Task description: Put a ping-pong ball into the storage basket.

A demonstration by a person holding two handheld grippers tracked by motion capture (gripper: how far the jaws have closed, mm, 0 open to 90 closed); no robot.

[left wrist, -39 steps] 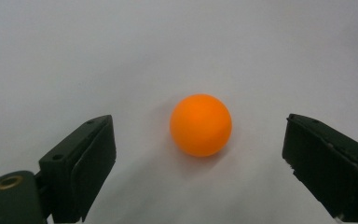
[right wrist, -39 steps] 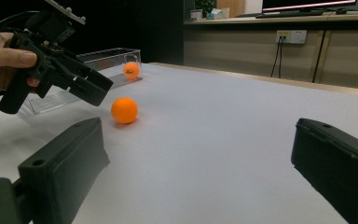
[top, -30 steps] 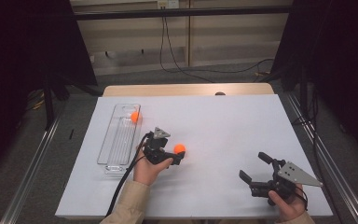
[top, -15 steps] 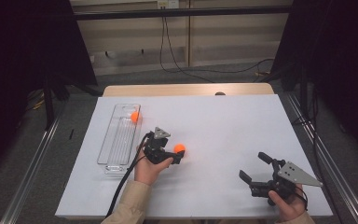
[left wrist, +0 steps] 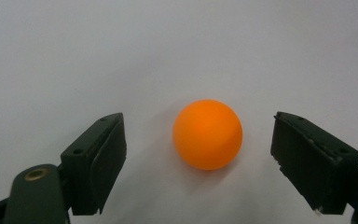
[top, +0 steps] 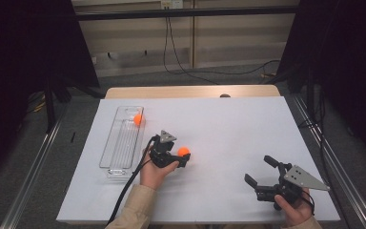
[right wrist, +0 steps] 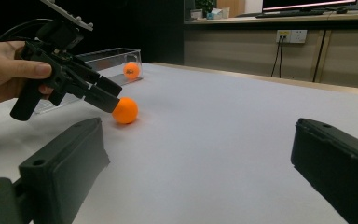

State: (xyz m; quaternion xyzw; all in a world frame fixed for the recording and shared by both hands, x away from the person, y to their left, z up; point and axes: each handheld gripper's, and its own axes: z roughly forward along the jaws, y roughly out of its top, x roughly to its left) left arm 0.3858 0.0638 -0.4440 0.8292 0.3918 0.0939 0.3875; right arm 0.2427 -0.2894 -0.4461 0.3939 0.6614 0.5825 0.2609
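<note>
my left gripper [left wrist: 198,158] has just been closing, its jaws spread around a ball [left wrist: 207,134], not touching it; round, no long axis. i count two balls, the other [top: 137,119] in one tray [top: 119,143]. my right gripper [top: 262,174] is spread, empty.

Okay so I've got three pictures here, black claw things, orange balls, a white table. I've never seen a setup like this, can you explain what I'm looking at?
No robot here: a person sits at a white table and holds a hand-held two-jaw gripper in each hand.

The high view comes from a fixed camera above, looking down. The other two come from small cameras that ride on the grippers and look along their black jaws.

On the table lie a long clear tray with one orange ball in it, and a second orange ball loose on the sheet.

The left gripper has that loose ball between its jaws. They have just been closing, but there are gaps on both sides, so nothing is gripped yet. The right gripper rests open and empty at the table's near right, looking towards the other hand.
</note>
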